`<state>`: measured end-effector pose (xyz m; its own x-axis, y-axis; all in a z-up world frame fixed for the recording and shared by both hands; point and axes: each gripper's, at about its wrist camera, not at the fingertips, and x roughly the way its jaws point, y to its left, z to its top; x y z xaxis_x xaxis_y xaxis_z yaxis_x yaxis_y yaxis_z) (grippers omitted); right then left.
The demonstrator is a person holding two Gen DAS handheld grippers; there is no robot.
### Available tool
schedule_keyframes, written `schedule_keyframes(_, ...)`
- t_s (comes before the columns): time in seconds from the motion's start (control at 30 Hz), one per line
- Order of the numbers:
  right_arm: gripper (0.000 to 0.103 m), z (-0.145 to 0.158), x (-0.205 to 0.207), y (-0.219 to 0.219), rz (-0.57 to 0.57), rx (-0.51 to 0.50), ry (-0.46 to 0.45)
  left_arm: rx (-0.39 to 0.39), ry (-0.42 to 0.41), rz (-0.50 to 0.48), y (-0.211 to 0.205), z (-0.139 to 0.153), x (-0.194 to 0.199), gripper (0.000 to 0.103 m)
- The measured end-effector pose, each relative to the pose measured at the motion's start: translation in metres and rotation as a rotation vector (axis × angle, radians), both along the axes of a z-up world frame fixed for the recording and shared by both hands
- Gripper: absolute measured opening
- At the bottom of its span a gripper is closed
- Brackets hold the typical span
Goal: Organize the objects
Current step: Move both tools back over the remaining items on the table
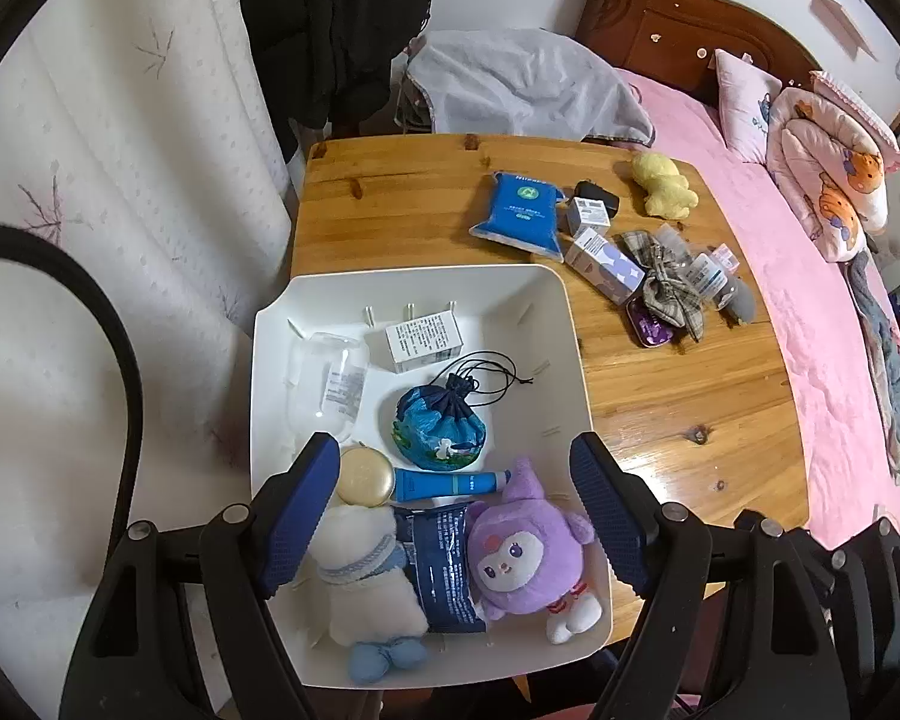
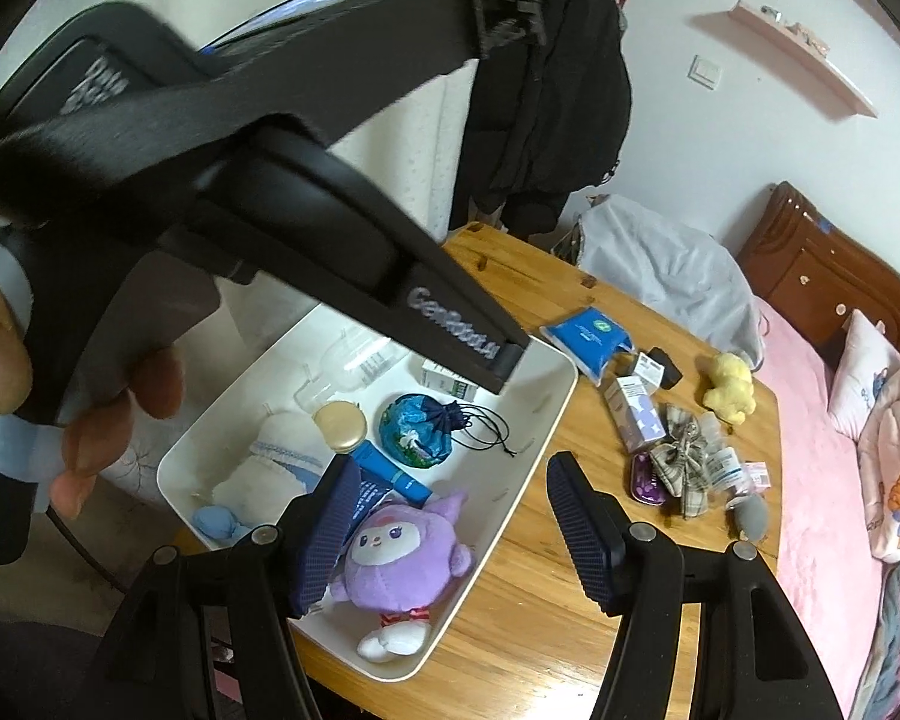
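Spanning most of the scene, a wooden table (image 1: 390,192) carries a white bin (image 1: 561,324) holding a purple plush (image 1: 525,552), white plush (image 1: 366,576) and blue pouch (image 1: 441,435). Loose clutter, including a yellow plush (image 1: 663,186), lies beyond. Left gripper (image 1: 450,516) and right gripper (image 2: 444,531) hover spread apart, empty; the left one's body blocks the right view.

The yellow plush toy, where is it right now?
The yellow plush toy lies on the wooden table, outside the white bin, at the table's far edge toward the pink bed, just past a small black box.
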<state>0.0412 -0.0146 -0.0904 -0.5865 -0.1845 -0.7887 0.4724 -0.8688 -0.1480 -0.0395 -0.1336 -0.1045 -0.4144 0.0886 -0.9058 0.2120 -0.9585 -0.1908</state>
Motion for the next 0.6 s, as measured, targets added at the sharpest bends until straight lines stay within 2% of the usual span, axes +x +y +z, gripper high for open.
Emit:
schedule_keyframes(0.33,0.066,0.01,0.003,0.017,-0.036,-0.006,0.021,-0.002,0.037,-0.021,0.014,0.018,0.0,0.082)
schedule_keyframes(0.6,0.066,0.012,-0.003,0.042,-0.073,0.001,0.021,0.014,0.051,-0.059,0.04,0.027,-0.018,0.082)
